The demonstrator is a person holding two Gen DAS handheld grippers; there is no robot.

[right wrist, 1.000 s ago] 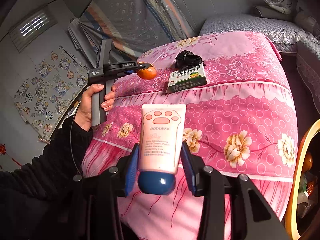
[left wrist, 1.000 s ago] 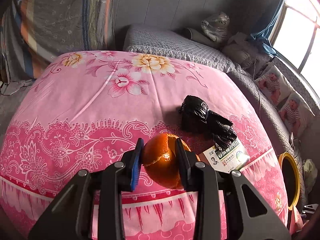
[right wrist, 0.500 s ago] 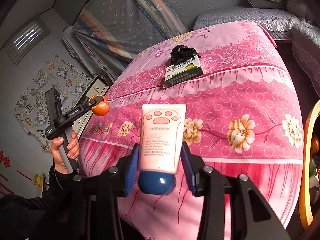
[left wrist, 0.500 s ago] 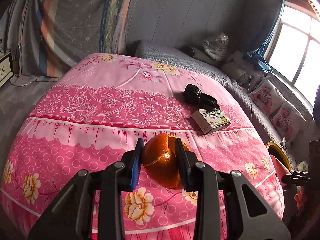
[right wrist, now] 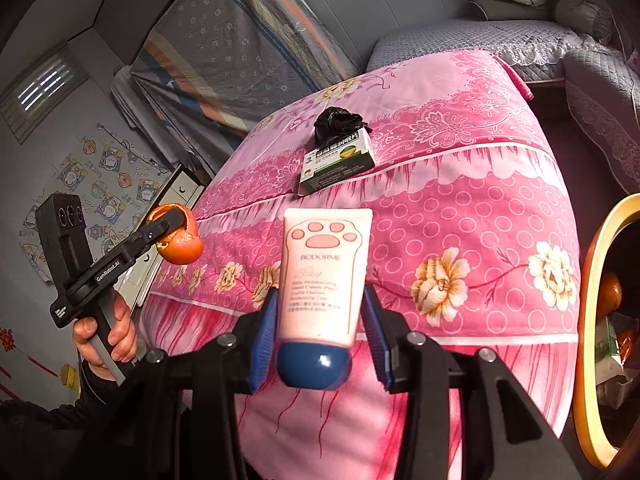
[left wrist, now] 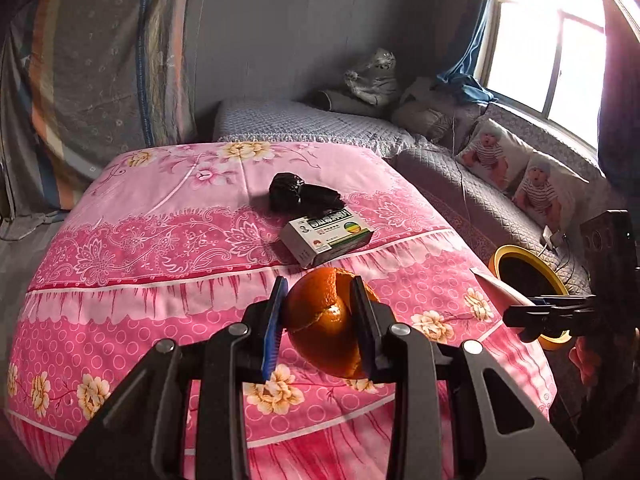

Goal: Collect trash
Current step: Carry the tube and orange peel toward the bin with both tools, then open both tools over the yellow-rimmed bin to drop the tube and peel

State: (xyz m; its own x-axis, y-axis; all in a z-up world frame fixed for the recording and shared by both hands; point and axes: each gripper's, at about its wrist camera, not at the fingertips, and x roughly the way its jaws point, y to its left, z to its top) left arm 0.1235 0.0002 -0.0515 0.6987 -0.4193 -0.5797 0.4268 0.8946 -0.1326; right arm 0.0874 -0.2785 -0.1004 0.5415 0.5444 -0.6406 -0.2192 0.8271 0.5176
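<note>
Pink floral bedspread [left wrist: 160,248] under box [left wrist: 332,236], window [left wrist: 548,48] beyond

Daylight pours in from the window [left wrist: 548,44] at far right, blown out to white glare. The room stays dim, walls grey. The black bag [left wrist: 300,196] throws a soft shadow leftward on the bed [left wrist: 140,240]. Fisheye bending curves both views, corners darkening. Focus holds sharp.

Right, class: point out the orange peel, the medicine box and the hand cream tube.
orange peel [left wrist: 324,320]: left wrist view, its front between the pads.
medicine box [left wrist: 332,236]: left wrist view, its printed top.
hand cream tube [right wrist: 324,272]: right wrist view, its lettered body.
</note>
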